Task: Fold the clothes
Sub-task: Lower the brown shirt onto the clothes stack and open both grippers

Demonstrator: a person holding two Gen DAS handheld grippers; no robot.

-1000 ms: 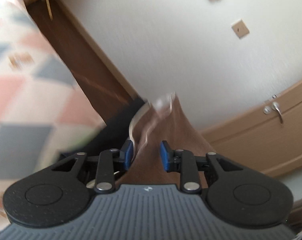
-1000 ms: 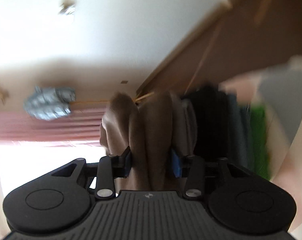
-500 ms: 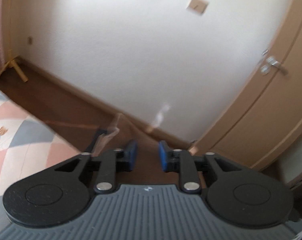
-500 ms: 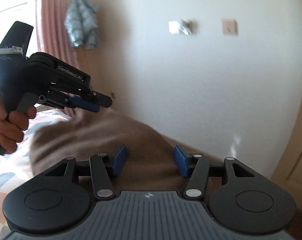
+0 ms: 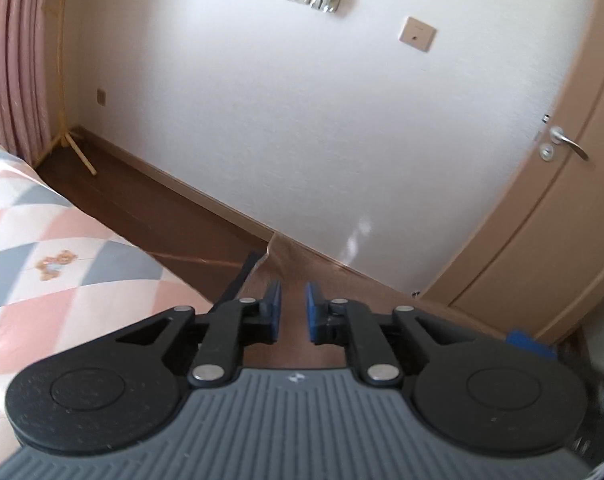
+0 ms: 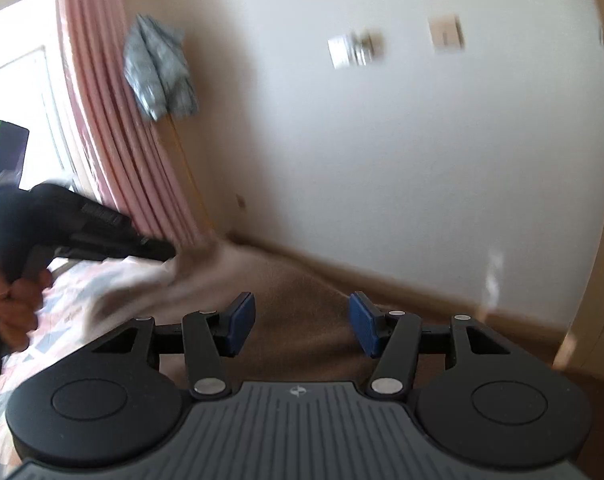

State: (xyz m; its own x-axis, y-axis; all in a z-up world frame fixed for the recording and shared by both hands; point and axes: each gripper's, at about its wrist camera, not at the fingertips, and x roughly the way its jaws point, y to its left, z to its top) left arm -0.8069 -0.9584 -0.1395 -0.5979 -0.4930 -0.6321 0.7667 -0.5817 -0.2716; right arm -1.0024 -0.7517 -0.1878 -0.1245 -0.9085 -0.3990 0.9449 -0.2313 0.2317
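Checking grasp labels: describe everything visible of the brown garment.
The brown garment is plain, soft, matte cloth, blurred paler toward its left end. It is held up, spread between the two grippers, partly over the patterned bedspread. The left gripper, whose jaws have just been closing, pinches one edge, and a corner pokes out beyond it. The other end runs between the jaws of the right gripper, which have just been opening and seem clear of it.

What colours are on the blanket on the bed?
Pink, grey and white diamonds on the blanket, clearest in the left wrist view.
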